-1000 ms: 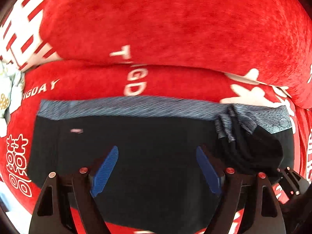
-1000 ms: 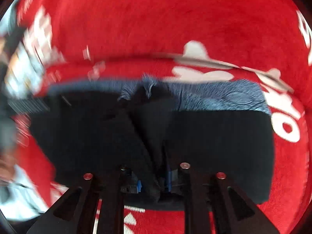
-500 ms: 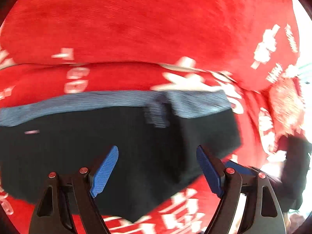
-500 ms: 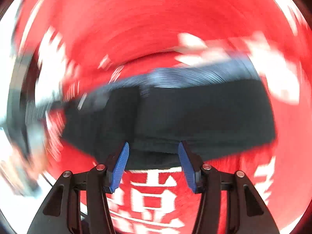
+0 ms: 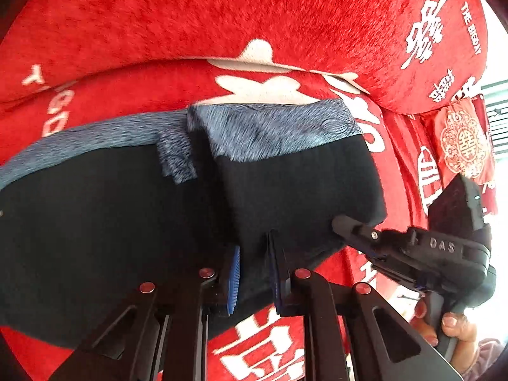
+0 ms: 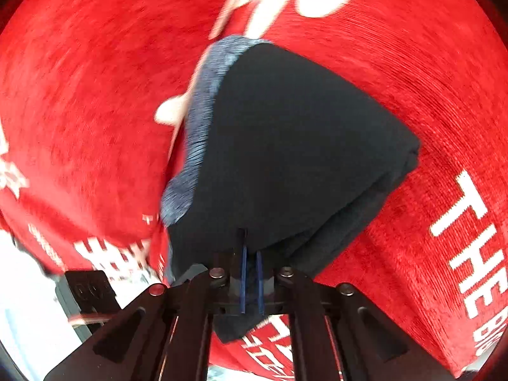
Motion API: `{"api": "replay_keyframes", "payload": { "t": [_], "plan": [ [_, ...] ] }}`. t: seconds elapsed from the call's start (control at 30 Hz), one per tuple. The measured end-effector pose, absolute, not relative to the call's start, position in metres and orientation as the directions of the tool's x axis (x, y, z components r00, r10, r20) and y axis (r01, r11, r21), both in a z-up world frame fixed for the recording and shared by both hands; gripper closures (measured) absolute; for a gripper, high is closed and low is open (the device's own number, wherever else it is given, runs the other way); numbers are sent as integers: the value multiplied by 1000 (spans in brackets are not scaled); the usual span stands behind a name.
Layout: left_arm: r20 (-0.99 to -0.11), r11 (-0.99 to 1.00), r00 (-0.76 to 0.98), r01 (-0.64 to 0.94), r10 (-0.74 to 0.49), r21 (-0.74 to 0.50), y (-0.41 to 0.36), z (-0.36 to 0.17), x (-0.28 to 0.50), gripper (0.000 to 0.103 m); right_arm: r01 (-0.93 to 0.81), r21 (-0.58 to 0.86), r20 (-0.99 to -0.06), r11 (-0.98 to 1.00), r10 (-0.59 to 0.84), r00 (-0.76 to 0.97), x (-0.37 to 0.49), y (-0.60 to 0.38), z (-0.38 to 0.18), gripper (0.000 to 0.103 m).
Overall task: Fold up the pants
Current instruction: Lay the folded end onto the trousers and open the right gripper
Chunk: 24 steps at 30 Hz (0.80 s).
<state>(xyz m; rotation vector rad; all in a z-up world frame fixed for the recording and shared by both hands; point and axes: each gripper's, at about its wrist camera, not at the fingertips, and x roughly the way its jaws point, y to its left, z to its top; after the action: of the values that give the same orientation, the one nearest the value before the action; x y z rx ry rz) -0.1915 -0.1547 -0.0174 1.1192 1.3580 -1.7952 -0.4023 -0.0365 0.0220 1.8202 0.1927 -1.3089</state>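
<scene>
Your left tongs point(image 5: 254, 273) pinch the near hem of the black pants point(image 5: 111, 222) lying on the red sofa cover point(image 5: 190, 16); your right tongs point(image 6: 250, 281) clamp the same folded edge, likely so both corners carry over together.

On the red cushion point(image 5: 285, 25) at the back, white capitals read "THE BIGDAY" point(image 5: 472, 28) beside a large white double-happiness character point(image 5: 425, 31). The red cover point(image 5: 133, 85) under it carries part of a word, "Y" and "GD" (the rest is hidden or cut off). The right gripper's point(image 5: 355, 225) black body is embossed "DAS" point(image 5: 442, 245). In the right wrist view the cover point(image 6: 444, 95) shows "THE" point(image 6: 473, 247) in big white capitals, with further letters below that cannot be read.
</scene>
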Motion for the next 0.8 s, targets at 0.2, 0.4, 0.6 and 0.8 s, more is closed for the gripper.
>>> {"api": "replay_keyframes", "payload": {
  "t": [0.2,0.4,0.6,0.8],
  "plan": [
    [-939,-236,-343,915,-26,-328,-137,-29,-170,63,652,485,-870,-583,-251,424,-378,-37,1,99],
    [-948,-225,-298,937,-110,-268,-141,-10,-152,42,780,438,-894,-446,-128,429,-357,-47,27,84],
    [-969,-204,-209,962,-131,-180,-141,-8,-133,42,915,356,-922,-192,-232,310,-327,-91,81,84],
    [-977,-179,-171,973,-128,-147,-132,-14,-111,42,957,176,-953,-231,-285,107,-352,-165,58,84]
  ]
}}
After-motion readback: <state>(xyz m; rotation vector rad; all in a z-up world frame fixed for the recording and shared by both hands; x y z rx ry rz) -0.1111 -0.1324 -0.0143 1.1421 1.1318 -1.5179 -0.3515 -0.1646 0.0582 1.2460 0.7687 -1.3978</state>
